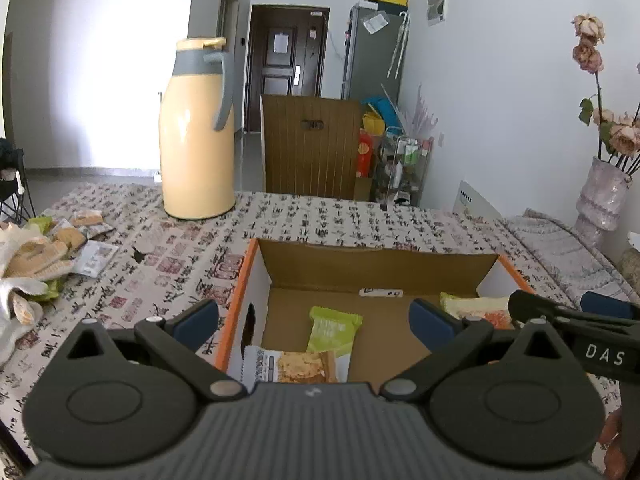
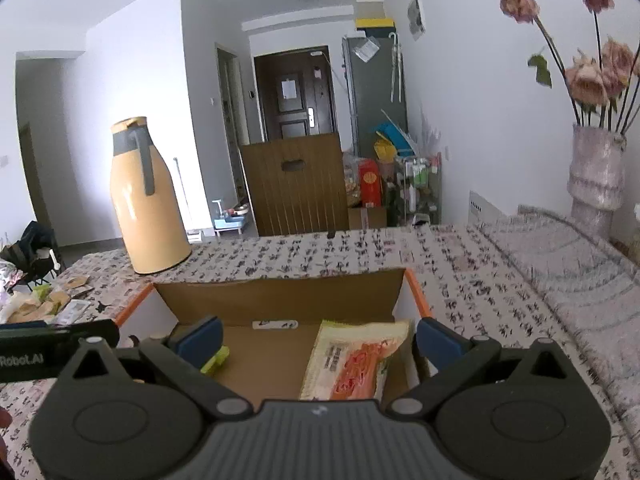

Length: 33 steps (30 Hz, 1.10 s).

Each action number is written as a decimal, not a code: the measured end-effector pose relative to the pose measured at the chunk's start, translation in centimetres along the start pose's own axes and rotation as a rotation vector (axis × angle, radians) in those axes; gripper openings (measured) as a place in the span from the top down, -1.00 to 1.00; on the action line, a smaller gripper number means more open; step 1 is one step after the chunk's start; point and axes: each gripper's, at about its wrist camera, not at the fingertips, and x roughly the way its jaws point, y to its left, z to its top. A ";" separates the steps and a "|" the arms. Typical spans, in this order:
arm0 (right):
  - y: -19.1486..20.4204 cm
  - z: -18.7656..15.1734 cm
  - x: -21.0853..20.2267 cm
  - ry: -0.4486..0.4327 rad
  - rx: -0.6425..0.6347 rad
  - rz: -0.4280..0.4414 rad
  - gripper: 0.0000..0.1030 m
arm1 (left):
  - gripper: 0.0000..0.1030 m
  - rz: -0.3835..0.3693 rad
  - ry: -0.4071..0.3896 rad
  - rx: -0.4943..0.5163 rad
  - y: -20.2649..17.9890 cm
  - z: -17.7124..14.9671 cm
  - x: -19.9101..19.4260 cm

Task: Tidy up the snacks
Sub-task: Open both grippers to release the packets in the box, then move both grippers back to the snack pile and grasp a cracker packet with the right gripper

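Cardboard, open-topped and orange-edged, the box (image 1: 256,276) sits on the patterned tablecloth (image 1: 312,216) and already holds a large orange-printed packet (image 2: 356,360), a green bar (image 1: 332,330) and a biscuit pack (image 1: 296,366). More wrappers (image 1: 68,236) lie well apart at the left — light, crinkly, slippery film with crushable contents, probably best pinched by an end seam. Left gripper (image 1: 314,320) and right gripper (image 2: 316,340) both hover over the box, jaws spread wide, empty.
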 end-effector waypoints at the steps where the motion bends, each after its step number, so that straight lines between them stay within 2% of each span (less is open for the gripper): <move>1: 0.1 0.1 -0.3 -0.004 -0.007 -0.002 -1.00 | -1.00 0.001 -0.006 0.005 0.0 0.1 -0.3; 12: 0.5 -0.9 -4.9 -0.019 -0.055 -0.010 -1.00 | -1.00 0.010 -0.025 0.016 0.5 -0.8 -4.2; 26: 0.9 -6.4 -11.0 0.028 -0.086 0.007 -1.00 | -1.00 -0.005 -0.003 0.039 1.7 -4.9 -9.3; 33: 0.7 -8.9 -13.4 0.048 -0.084 -0.008 -1.00 | -1.00 -0.014 0.022 0.052 2.6 -7.2 -10.5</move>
